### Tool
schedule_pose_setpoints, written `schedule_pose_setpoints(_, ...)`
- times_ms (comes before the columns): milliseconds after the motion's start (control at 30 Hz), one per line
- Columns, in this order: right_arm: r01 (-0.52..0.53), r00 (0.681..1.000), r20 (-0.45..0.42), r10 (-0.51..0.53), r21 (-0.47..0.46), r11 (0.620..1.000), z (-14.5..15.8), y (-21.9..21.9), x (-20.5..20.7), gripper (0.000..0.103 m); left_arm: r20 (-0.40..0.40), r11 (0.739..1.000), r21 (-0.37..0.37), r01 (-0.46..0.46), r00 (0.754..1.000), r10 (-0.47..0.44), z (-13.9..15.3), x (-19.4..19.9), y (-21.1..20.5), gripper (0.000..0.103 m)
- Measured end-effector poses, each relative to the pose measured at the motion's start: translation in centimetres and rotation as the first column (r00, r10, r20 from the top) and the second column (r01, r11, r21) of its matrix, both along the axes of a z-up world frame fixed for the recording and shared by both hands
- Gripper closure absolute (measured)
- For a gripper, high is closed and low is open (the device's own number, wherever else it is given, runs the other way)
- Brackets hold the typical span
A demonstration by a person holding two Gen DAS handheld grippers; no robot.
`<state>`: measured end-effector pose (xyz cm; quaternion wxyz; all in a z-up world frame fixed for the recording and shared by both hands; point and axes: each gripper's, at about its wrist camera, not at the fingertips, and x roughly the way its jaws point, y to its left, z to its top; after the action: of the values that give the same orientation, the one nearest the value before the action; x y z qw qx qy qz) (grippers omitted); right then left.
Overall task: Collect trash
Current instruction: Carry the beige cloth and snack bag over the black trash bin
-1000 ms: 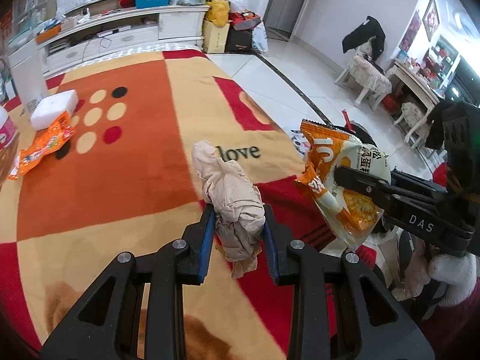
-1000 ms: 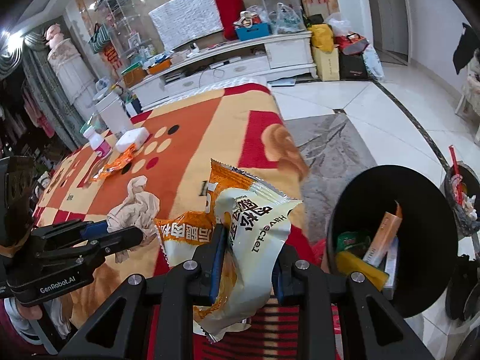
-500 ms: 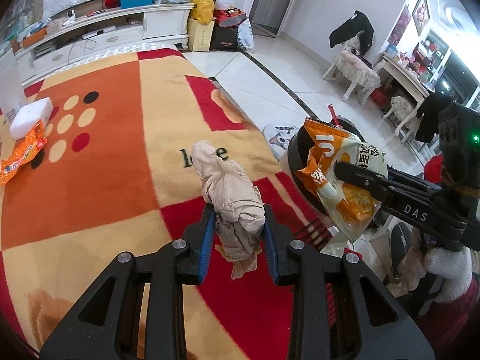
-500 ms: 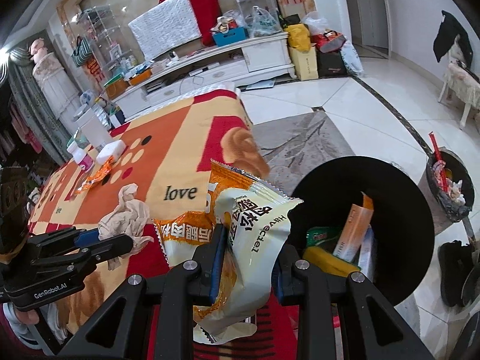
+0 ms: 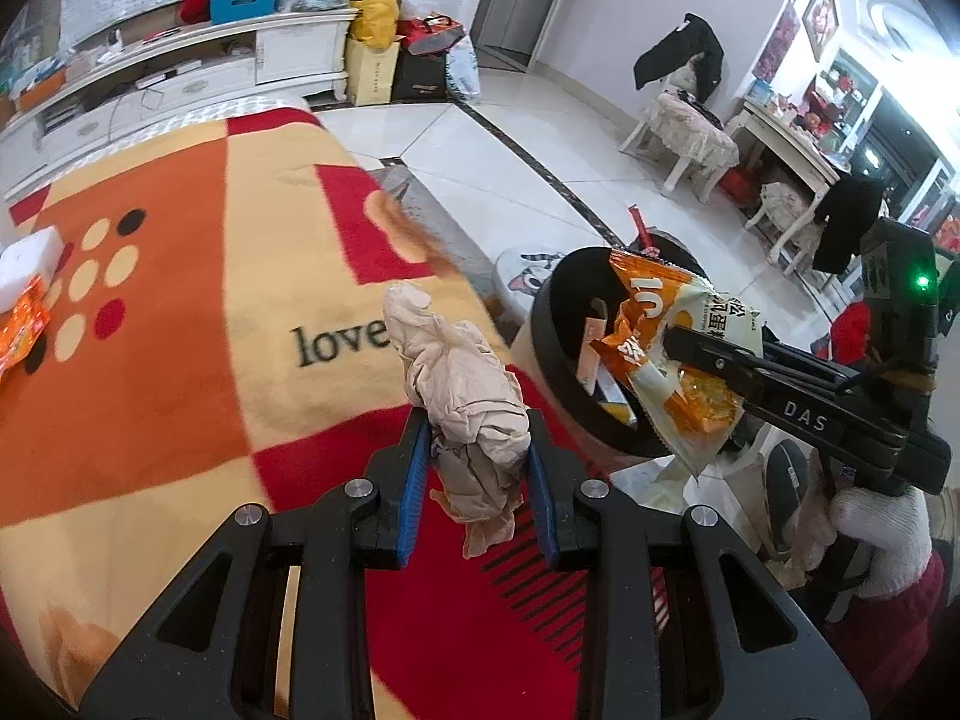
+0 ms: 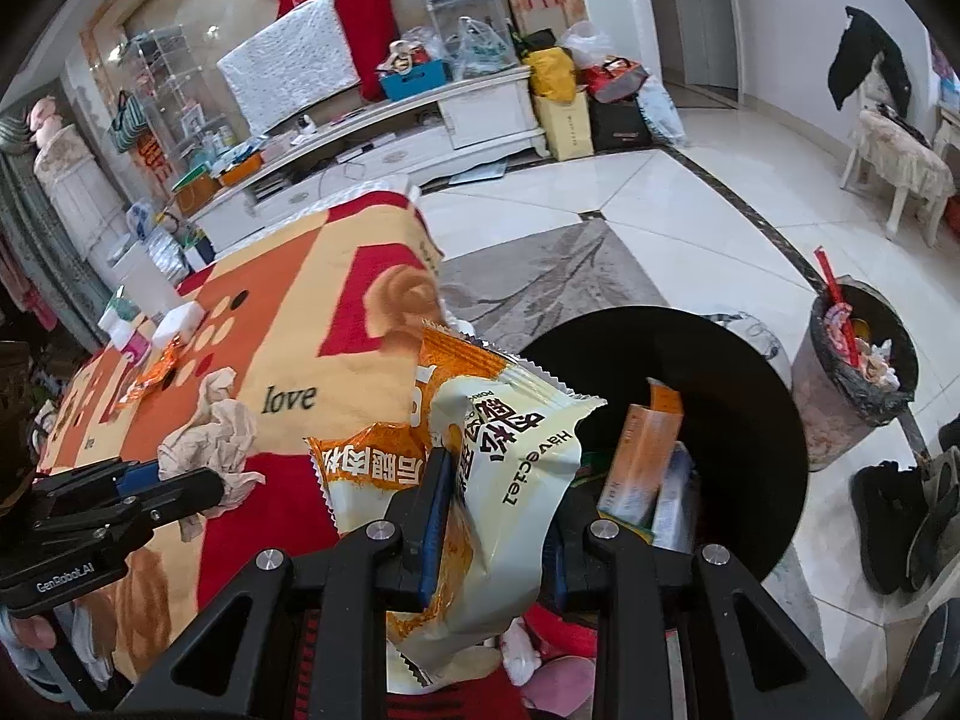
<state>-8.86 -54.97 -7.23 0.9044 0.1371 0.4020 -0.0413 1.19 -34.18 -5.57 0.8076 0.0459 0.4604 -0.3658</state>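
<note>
My left gripper (image 5: pixel 477 480) is shut on a crumpled beige tissue wad (image 5: pixel 462 384), held above the red and orange blanket (image 5: pixel 180 360) near its right edge. My right gripper (image 6: pixel 495 516) is shut on an orange and cream snack bag (image 6: pixel 504 480). That bag (image 5: pixel 666 354) hangs over the rim of the black trash bin (image 5: pixel 558 348). The bin (image 6: pixel 756 420) holds several wrappers, among them an orange packet (image 6: pixel 645 456). From the right wrist view the left gripper (image 6: pixel 204 483) with the tissue (image 6: pixel 210 438) is at the left.
An orange wrapper (image 5: pixel 21 330) and a white block (image 5: pixel 27 258) lie at the blanket's far left. A second, grey bin (image 6: pixel 852 372) full of rubbish stands on the tiled floor beyond. Shoes (image 6: pixel 900 516) sit to the right. A white TV cabinet (image 5: pixel 180 78) lines the back wall.
Both grippers have carried their loads rightward toward the black bin. The snack bag now hangs over the bin's rim, and the tissue has passed the word on the blanket.
</note>
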Motion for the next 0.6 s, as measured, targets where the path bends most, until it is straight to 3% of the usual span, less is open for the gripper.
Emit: schedule_pose_setpoints(600, 0.131, 0.991, -0.028, -0.132, -0.037, 0.991, -1.0, -6.5, -0.3, 0.077, -0.019, 0.994, -0.016, 0.108, 0.994, -0.108, -0.2, 0.2, -6.6, 0.075)
